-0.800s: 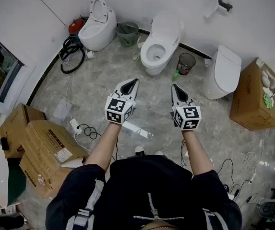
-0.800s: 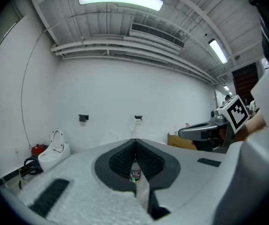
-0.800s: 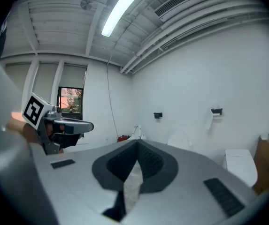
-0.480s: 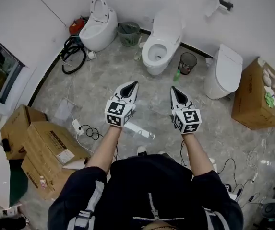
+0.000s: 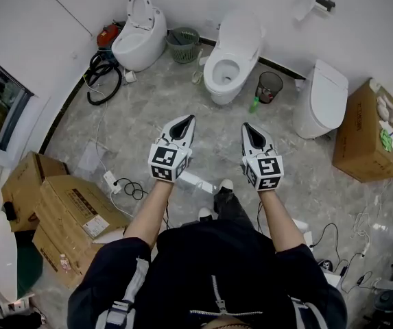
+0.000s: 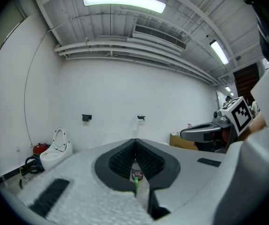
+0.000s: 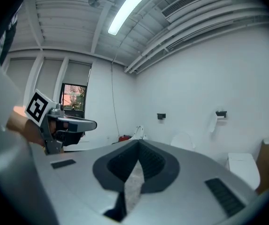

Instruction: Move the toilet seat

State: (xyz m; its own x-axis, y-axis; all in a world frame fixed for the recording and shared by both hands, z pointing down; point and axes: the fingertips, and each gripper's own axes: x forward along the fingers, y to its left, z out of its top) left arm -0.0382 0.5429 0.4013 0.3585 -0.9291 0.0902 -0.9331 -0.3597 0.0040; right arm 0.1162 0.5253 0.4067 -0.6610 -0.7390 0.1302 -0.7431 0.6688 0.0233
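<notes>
- both my tongs are pressed together with nothing in them: left gripper [image 5: 190, 118] and right gripper [image 5: 245, 126] are held out side by side mid-frame, over the grey floor [image 5: 134, 115]
- step-wise I'd call this just the approach, no toilet touched yet
- the toilet seat [image 5: 211, 74] I reckon I'm after is on the middle toilet [image 5: 232, 53], top centre of the frame; it's lying down on the bowl with the lid [image 5: 241, 31] up against the wall, well apart from both tips
- there's also an upper-left toilet [image 5: 141, 36] with its seat tipped up, and a right-hand toilet [image 5: 322, 101] with the lid shut, so I can't swear which one is meant
- next move as I see it: get closer, drop one gripper to the seat's front edge, spread the jaws and pinch it before lifting
- writing: the cardboard boxes [image 5: 73, 211] at lower left have labels and the box at the right edge [image 5: 361, 142] has print, all too small to read; the gripper cubes only carry square markers
</notes>
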